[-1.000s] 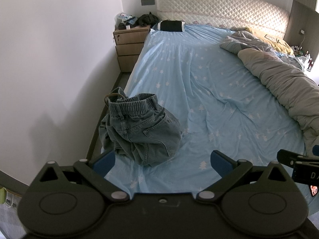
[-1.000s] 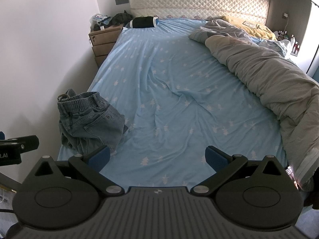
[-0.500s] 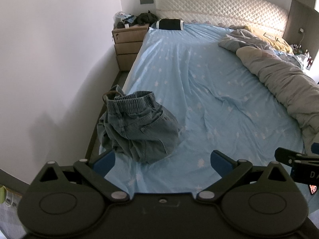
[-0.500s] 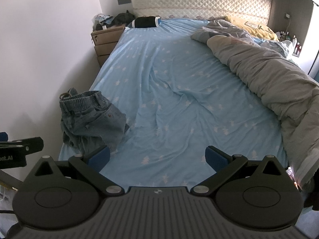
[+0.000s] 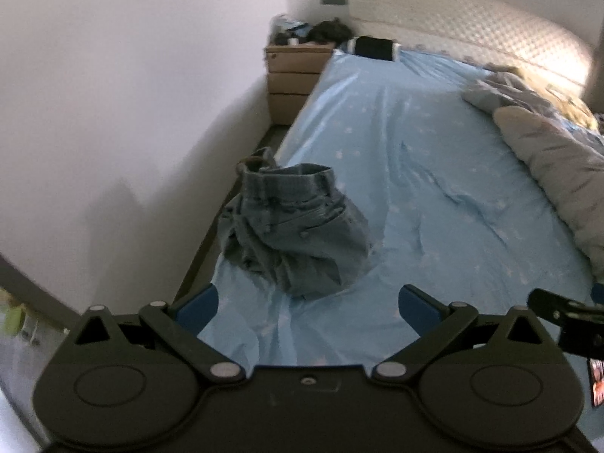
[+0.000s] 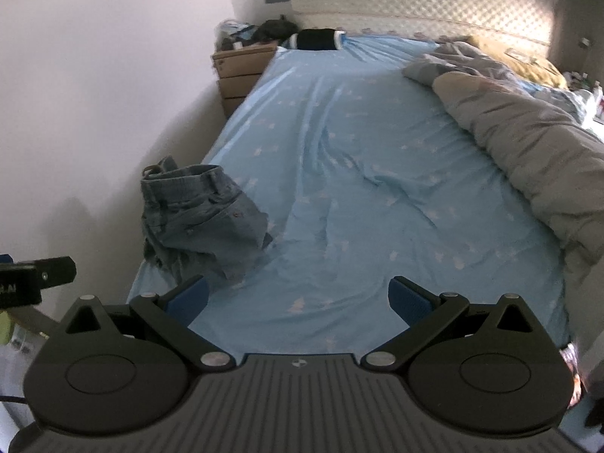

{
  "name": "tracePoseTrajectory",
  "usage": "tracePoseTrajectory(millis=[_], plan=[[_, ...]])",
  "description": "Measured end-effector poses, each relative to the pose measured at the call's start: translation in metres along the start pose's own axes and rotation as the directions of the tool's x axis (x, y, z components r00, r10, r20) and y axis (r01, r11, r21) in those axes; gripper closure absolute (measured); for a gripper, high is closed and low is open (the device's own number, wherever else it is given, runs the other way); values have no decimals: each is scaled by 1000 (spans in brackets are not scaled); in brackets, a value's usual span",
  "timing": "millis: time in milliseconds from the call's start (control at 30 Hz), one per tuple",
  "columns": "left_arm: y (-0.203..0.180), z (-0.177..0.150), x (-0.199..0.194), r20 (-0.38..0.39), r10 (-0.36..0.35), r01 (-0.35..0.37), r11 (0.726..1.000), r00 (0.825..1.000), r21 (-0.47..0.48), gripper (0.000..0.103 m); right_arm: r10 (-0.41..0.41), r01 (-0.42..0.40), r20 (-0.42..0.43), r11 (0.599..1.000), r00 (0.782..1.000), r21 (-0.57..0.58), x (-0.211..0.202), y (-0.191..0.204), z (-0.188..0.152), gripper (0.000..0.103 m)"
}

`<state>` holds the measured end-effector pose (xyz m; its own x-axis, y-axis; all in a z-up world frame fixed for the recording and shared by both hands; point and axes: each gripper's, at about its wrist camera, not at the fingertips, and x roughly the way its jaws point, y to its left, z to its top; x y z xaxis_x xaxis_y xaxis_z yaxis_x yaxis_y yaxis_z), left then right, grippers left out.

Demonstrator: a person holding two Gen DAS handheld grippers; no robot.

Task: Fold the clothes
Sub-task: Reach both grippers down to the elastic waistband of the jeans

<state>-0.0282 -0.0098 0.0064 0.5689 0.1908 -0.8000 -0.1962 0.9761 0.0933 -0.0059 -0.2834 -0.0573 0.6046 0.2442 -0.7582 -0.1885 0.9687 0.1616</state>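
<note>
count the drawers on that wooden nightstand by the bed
3 drawer fronts show on the wooden nightstand, stacked top, middle and bottom, at the bed's far left corner; its lowest part is hidden.

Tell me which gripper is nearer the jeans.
Left. The left gripper faces the jeans almost head-on, just short of them; the right gripper sits off to their right, both open.
</note>
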Motion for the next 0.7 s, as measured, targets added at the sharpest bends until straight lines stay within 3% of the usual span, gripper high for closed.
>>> tracePoseTrajectory(millis=[367,700], plan=[[6,8,-14,36,105,-99,983,994,-153,2,154,-155,-32,988,988,-23,14,-42,-3,1],[40,37,9,37,139,-127,967,990,-219,4,202,-204,-75,979,977,-21,43,-46,16,2]])
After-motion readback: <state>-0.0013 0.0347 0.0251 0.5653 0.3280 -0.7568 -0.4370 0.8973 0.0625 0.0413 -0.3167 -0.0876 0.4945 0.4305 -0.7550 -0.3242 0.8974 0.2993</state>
